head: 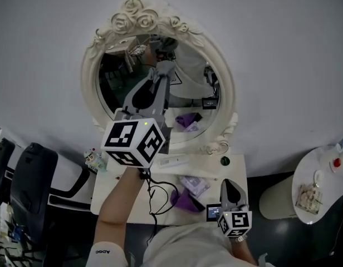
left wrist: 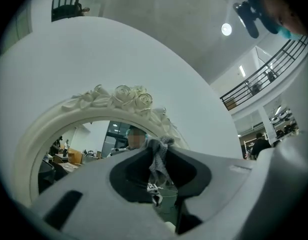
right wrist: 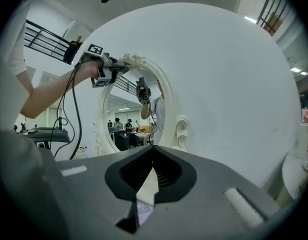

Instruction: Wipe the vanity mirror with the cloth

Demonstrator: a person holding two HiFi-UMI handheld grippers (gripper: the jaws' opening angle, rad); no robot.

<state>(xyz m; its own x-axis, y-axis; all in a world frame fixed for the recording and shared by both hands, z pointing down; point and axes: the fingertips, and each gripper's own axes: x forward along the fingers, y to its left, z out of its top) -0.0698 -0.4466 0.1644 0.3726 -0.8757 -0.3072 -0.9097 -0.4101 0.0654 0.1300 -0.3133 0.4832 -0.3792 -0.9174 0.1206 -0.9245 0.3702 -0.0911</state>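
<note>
An oval vanity mirror in a white frame topped with carved roses stands on a white dressing table. My left gripper is raised to the upper part of the glass. It is shut on a grey cloth that hangs between its jaws in the left gripper view, with the mirror close ahead. My right gripper stays low over the table's right end, shut and holding nothing. In the right gripper view, it points at the mirror from the side.
Purple items, a small box and a dark round knob lie on the table. A small figurine stands at its left end. A black chair is at the left; a pale bin and a round white table at the right.
</note>
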